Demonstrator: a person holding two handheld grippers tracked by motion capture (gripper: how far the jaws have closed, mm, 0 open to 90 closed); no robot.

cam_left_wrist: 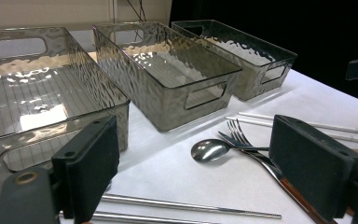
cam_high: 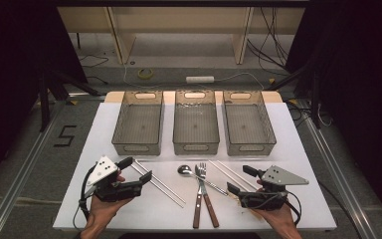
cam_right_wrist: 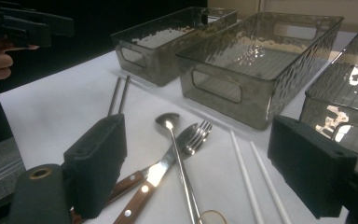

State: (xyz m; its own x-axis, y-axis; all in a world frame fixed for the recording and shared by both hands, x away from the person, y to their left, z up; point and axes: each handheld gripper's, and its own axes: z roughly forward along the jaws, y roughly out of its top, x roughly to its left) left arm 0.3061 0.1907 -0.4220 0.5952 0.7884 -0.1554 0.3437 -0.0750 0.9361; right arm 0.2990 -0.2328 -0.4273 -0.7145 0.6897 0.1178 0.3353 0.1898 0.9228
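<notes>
My left gripper [cam_high: 137, 169] hovers open over the front left of the white table, its jaws [cam_left_wrist: 200, 172] wide apart with nothing between them. My right gripper [cam_high: 241, 180] is open too at the front right, its jaws [cam_right_wrist: 200, 172] also holding nothing. Between them lie a metal spoon [cam_high: 185, 170], a fork [cam_high: 202, 172] and a second piece with a wooden handle [cam_high: 197, 209]. A pair of metal chopsticks [cam_high: 159, 181] lies just under the left gripper. White chopsticks [cam_high: 234, 174] lie by the right gripper.
Three see-through grey bins stand in a row behind the cutlery: left [cam_high: 117, 134], middle [cam_high: 177, 134], right [cam_high: 268, 132], all with nothing inside. The table's front edge [cam_high: 179, 228] is close under both hands. Cables and a power strip [cam_high: 199, 79] lie on the floor beyond.
</notes>
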